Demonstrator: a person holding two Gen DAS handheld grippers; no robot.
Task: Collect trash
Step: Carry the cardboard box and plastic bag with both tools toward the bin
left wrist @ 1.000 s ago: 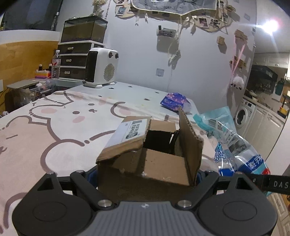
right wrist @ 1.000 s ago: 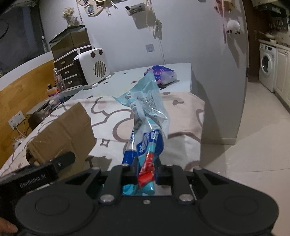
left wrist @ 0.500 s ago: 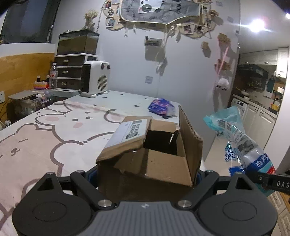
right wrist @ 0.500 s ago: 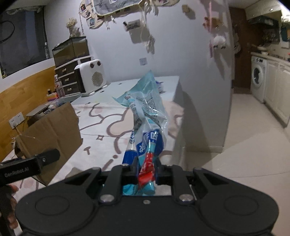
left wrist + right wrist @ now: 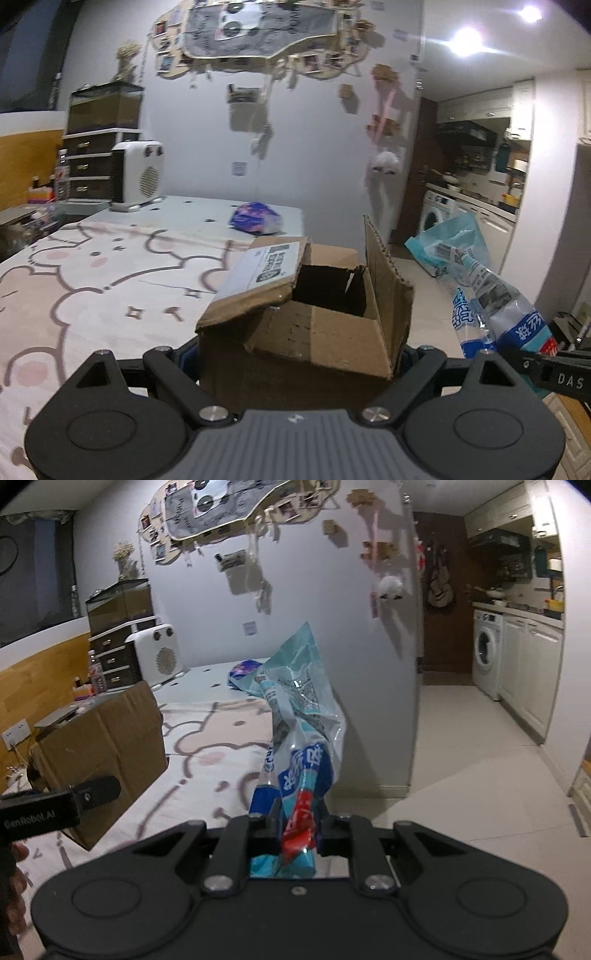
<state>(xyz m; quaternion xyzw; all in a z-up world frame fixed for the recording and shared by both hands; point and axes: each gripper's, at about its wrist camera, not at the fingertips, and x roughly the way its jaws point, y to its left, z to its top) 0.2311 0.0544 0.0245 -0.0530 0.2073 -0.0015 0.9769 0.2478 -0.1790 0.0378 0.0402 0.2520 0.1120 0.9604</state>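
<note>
My left gripper (image 5: 295, 354) is shut on a brown cardboard box (image 5: 314, 325) with open flaps and a white label, held in the air above the table edge. The box also shows in the right wrist view (image 5: 103, 746) at the left. My right gripper (image 5: 297, 834) is shut on a blue, white and red plastic wrapper (image 5: 299, 738) that sticks up and forward. The wrapper shows in the left wrist view (image 5: 480, 288) to the right of the box. A purple snack bag (image 5: 255, 221) lies on the far part of the table (image 5: 92, 280).
The table has a pink bear-print cloth. A white fan heater (image 5: 138, 173) and dark drawers (image 5: 92, 166) stand at its far left. A grey wall (image 5: 351, 646) is behind. Tiled floor (image 5: 461, 757) and a washing machine (image 5: 487, 653) lie to the right.
Both grippers have risen and pulled back from the table with the box and the wrapper still held. The views now look higher, toward the wall and kitchen.
</note>
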